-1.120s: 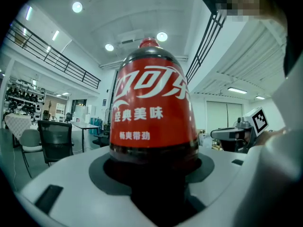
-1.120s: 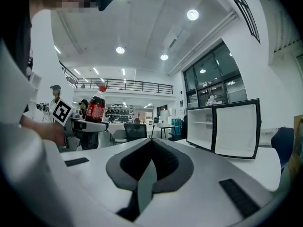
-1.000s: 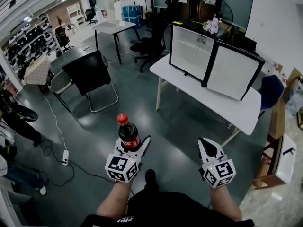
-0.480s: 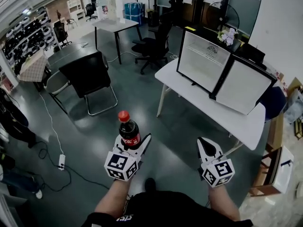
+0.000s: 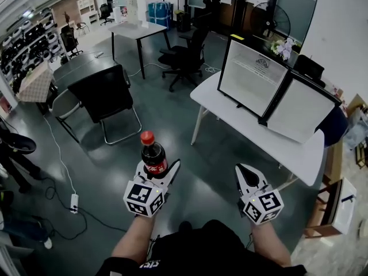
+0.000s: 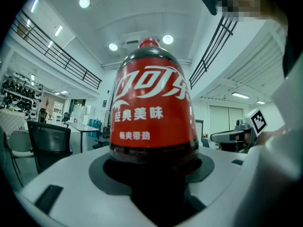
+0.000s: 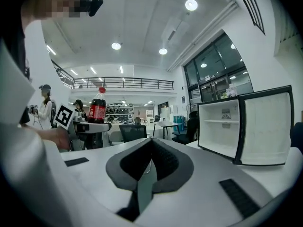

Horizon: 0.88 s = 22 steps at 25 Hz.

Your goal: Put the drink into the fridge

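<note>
Pick-up is complete: the left gripper point(image 5: 155, 174) holds its jaws clamped on the lower body of the drink point(image 5: 153, 155), which stands upright between them (red cap uppermost). The right gripper point(image 5: 246, 176) carries nothing, jaws pressed together. The fridge point(image 5: 251, 78) stands on the table point(image 5: 299, 149), well ahead and to the right of both sets of jaws, with its door point(image 5: 299, 111) open, so carry, insertion and release remain.

A dark grey floor point(image 5: 172, 125) carries a white table point(image 5: 293, 148) and black chairs point(image 5: 106, 94) under round ceiling lights point(image 6: 84, 2).
</note>
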Motion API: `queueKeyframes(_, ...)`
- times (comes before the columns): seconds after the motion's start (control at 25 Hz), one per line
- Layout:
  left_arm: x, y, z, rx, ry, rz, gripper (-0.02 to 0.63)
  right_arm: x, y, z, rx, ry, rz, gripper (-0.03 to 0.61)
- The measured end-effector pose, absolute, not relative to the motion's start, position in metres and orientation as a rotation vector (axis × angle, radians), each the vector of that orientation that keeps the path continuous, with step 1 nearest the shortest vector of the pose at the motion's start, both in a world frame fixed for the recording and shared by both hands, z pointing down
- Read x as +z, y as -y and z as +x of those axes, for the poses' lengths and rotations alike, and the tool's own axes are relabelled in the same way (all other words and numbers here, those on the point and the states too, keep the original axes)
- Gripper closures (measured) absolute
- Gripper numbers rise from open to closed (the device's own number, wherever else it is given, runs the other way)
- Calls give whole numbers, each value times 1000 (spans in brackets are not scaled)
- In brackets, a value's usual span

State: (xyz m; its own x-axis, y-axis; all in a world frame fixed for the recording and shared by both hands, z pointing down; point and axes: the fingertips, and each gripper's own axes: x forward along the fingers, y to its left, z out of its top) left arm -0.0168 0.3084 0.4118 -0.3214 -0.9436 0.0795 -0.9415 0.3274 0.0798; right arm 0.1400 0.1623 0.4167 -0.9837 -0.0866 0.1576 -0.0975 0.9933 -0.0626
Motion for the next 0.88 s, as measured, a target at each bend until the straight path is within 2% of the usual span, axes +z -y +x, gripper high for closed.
queueKeyframes(0.52, 426, -242, -62, 9, 2425, 1780, 328, 424, -104, 75, 143, 2970, 90, 566)
queueKeyframes(0.88, 411, -122, -131, 23, 2416, 1786, 328, 423, 20, 7, 172, 3005, 95, 566)
